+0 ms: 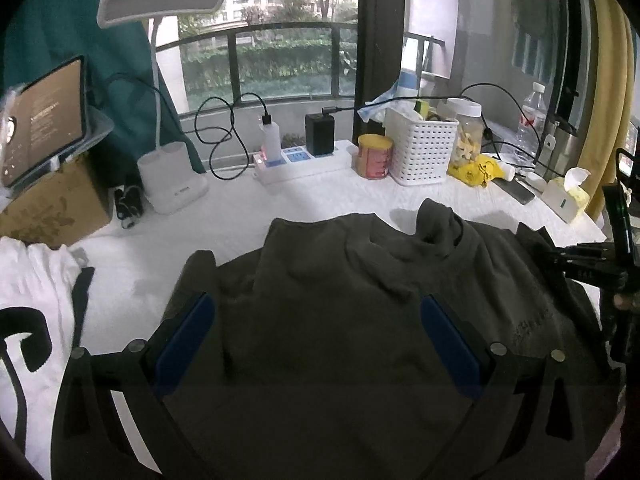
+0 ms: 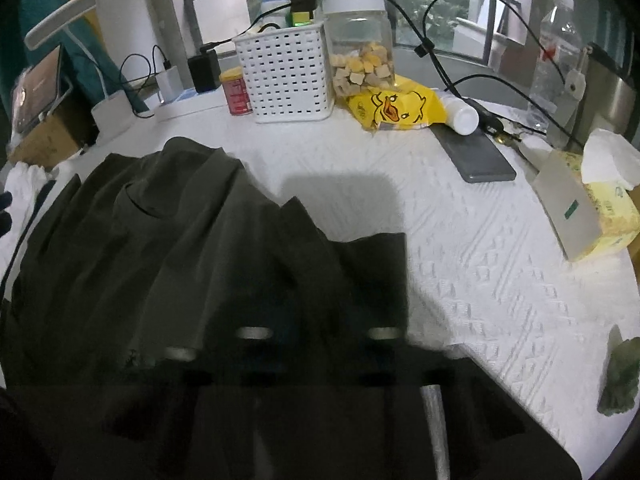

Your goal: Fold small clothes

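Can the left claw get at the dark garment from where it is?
Probably yes: the left claw is open right over the dark garment, with nothing between its fingers and the cloth.

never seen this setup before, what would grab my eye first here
A dark olive garment sprawls rumpled across the white textured tablecloth, filling the near side. The left gripper hovers open over it, blue pads wide apart. Behind, a white perforated basket and a bright yellow duck packet stand out.

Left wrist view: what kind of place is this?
Likely a home desk by a balcony window: balcony railing with trees outside, a desk lamp, a power strip, and snack clutter on the white tablecloth.
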`<action>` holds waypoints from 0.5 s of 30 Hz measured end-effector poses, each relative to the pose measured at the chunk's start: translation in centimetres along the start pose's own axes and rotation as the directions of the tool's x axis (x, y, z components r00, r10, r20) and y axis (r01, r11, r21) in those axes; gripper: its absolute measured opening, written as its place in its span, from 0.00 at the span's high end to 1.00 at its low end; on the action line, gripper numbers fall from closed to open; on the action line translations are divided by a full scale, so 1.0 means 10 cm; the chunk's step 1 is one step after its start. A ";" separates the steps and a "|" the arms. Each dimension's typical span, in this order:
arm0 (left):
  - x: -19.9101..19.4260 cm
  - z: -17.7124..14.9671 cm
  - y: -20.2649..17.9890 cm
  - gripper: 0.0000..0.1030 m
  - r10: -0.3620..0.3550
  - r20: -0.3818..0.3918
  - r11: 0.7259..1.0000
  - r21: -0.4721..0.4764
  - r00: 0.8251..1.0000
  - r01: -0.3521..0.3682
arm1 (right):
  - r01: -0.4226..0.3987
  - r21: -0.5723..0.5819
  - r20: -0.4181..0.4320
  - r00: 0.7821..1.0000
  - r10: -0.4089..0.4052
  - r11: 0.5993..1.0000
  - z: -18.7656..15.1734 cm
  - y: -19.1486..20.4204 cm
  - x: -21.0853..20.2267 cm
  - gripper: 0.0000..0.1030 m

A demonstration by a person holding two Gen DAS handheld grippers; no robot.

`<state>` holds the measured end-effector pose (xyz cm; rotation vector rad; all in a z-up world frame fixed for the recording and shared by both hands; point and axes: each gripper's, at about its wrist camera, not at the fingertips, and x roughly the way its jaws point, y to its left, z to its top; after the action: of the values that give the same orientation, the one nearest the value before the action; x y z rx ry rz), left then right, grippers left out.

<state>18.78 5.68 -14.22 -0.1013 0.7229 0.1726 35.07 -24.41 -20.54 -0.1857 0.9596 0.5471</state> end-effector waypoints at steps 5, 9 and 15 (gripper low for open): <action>0.01 -0.01 0.03 0.01 -0.025 -0.005 1.000 -0.016 1.000 0.025 | 0.034 0.050 0.082 0.996 -0.038 0.998 0.07 -0.10 -0.28 0.93; -0.03 -0.02 0.08 0.01 -0.046 0.004 0.999 -0.027 0.999 0.046 | 0.084 0.080 0.157 0.983 -0.095 0.993 0.12 -0.13 -0.55 0.93; -0.17 -0.03 0.19 0.01 -0.070 0.037 0.996 -0.046 0.997 0.071 | 0.068 0.021 0.205 0.976 -0.071 0.997 0.18 0.20 -0.74 0.93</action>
<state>16.99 7.33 -13.36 -0.1686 0.6792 0.1238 32.02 -24.72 -13.27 -0.1471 0.7524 0.4849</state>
